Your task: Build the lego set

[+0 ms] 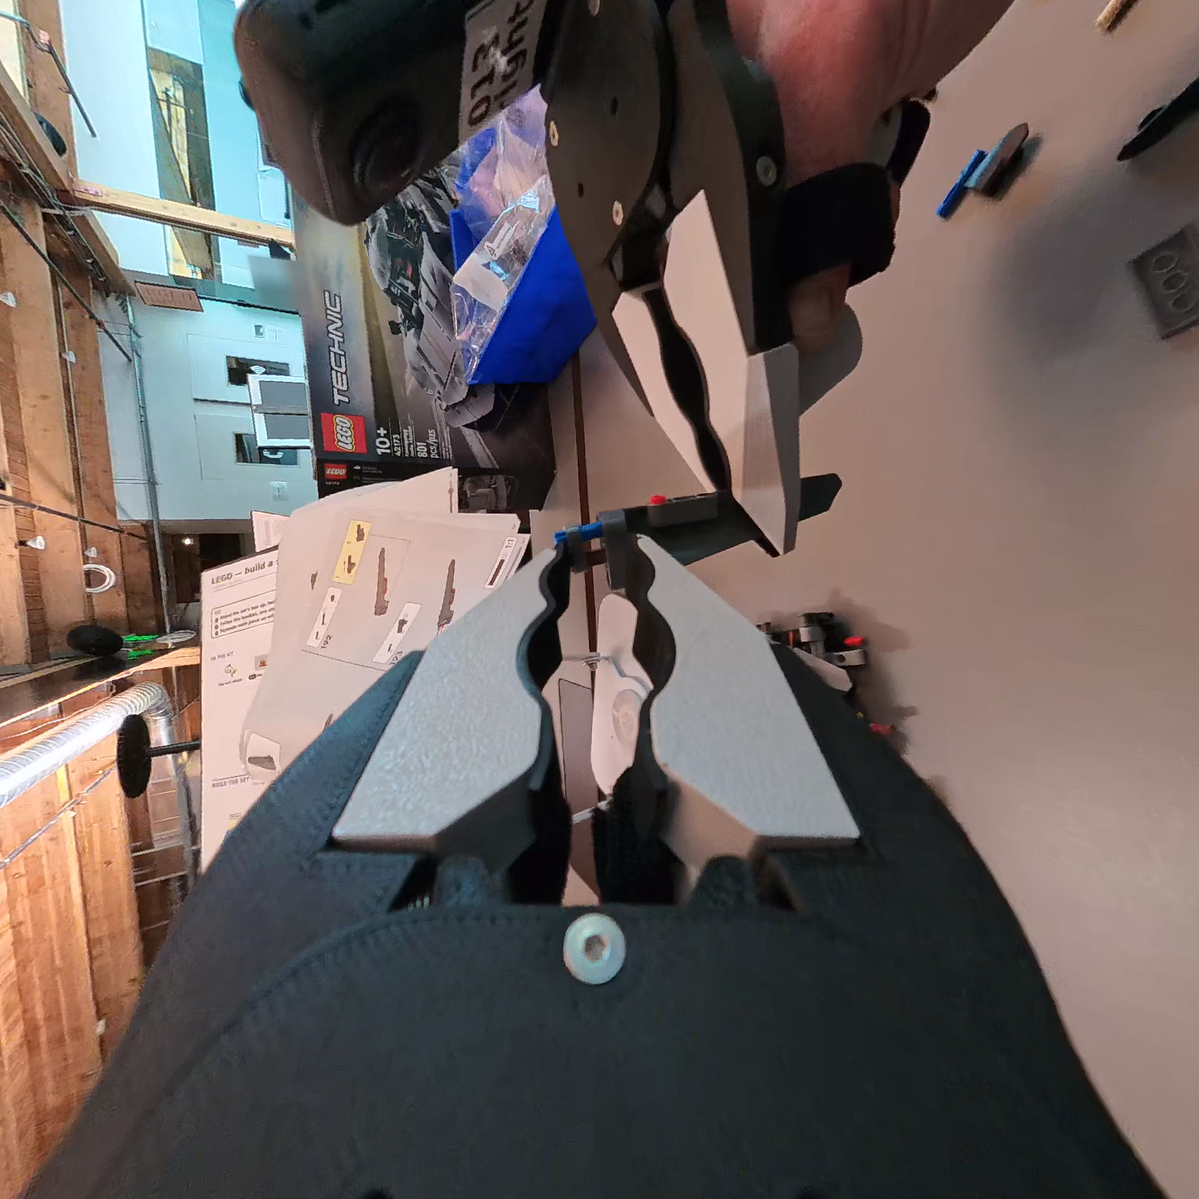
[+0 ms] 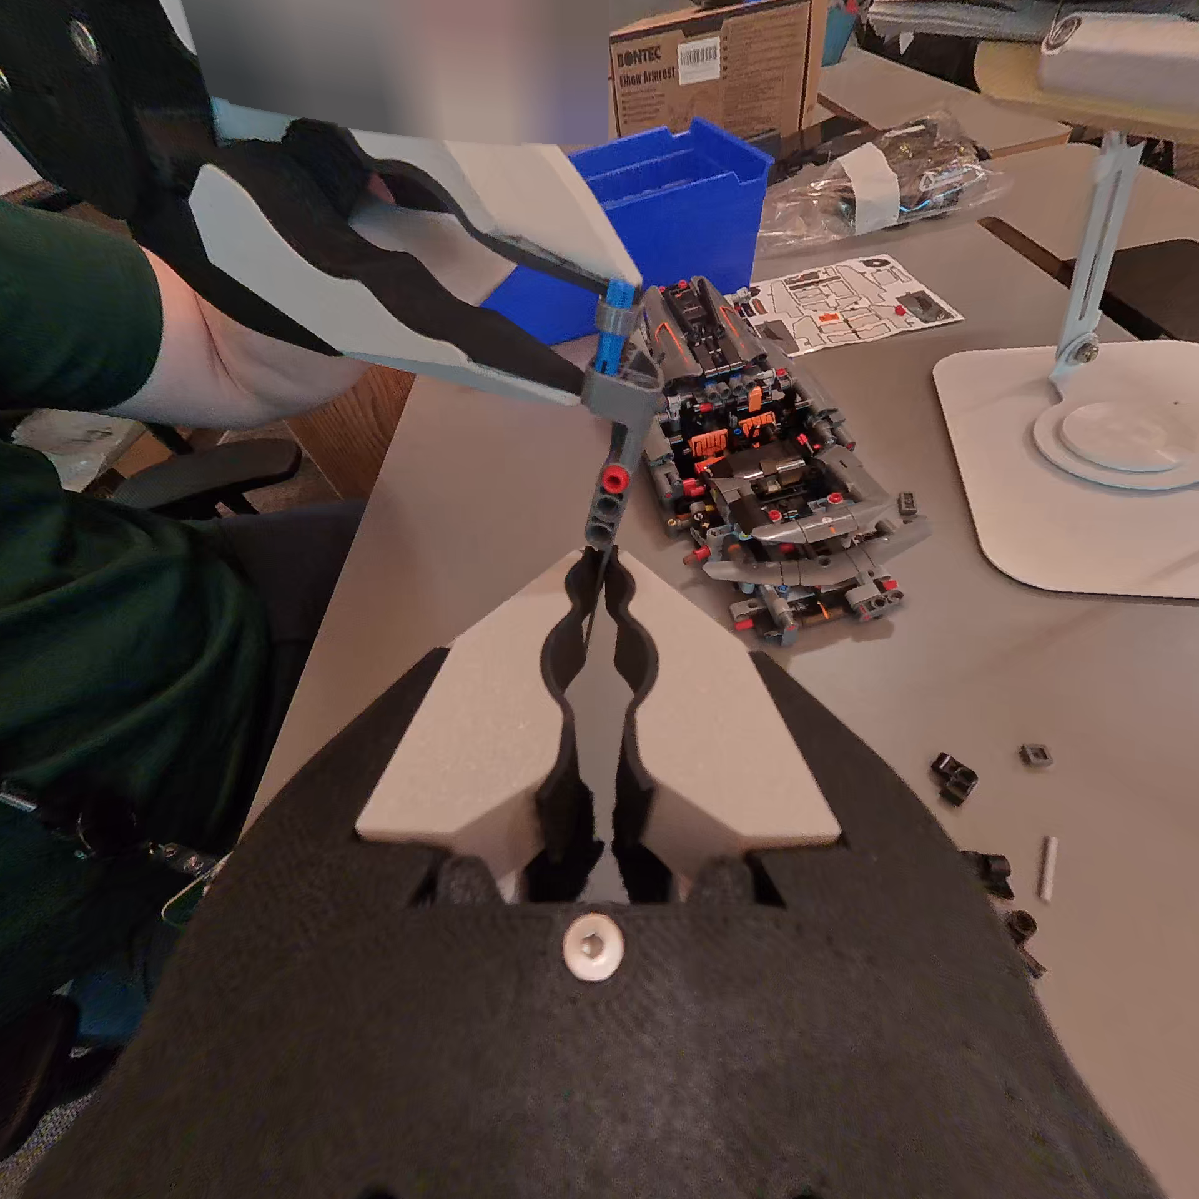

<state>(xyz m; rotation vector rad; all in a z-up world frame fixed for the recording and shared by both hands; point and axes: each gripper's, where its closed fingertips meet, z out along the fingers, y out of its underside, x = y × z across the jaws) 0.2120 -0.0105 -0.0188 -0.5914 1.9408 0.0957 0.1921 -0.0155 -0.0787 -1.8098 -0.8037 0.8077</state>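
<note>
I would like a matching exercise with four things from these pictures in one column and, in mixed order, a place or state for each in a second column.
Things:
1. small grey sub-assembly
2. partly built car
3. blue bin
4. sticker sheet

Places or states:
A. lies flat on the table, right of the blue bin
B. held in the air between both grippers
C. stands behind the car, at the far side of the table
D. rests on the table, unheld

Pairs: 1-B, 2-D, 3-C, 4-A
</note>
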